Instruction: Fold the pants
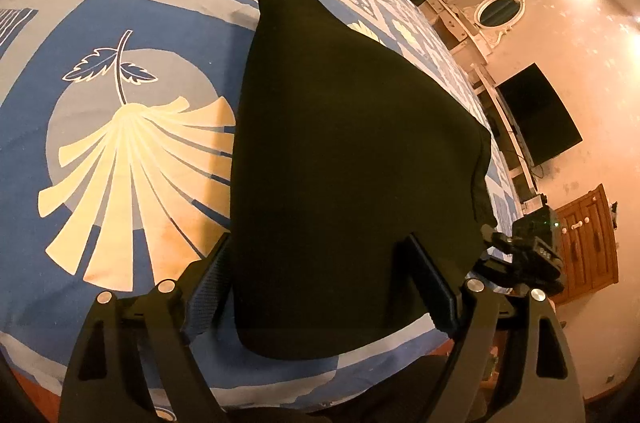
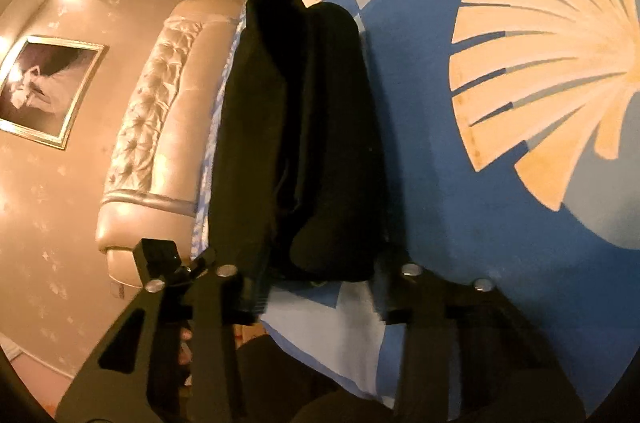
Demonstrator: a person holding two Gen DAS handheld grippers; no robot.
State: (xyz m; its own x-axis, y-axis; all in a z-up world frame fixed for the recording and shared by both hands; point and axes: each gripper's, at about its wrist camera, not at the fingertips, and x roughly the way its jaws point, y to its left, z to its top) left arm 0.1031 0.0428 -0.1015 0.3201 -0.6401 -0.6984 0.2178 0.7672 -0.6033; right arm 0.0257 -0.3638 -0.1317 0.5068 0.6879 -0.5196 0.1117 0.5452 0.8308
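The black pants [image 1: 352, 159] lie folded on the blue patterned bedspread [image 1: 120, 23]. In the left wrist view my left gripper [image 1: 320, 287] is open, its fingers standing on either side of the near end of the pants. In the right wrist view the pants [image 2: 296, 127] show as a long dark bundle of stacked layers. My right gripper [image 2: 316, 287] is open, its fingers on either side of the bundle's near end. I cannot tell whether either gripper touches the cloth.
The bedspread [image 2: 500, 183] has large cream leaf prints. A padded cream headboard [image 2: 160, 111] and a framed picture [image 2: 44, 91] are to the left of the right view. A dark TV [image 1: 536, 115] and a wooden cabinet [image 1: 588, 243] stand past the bed edge.
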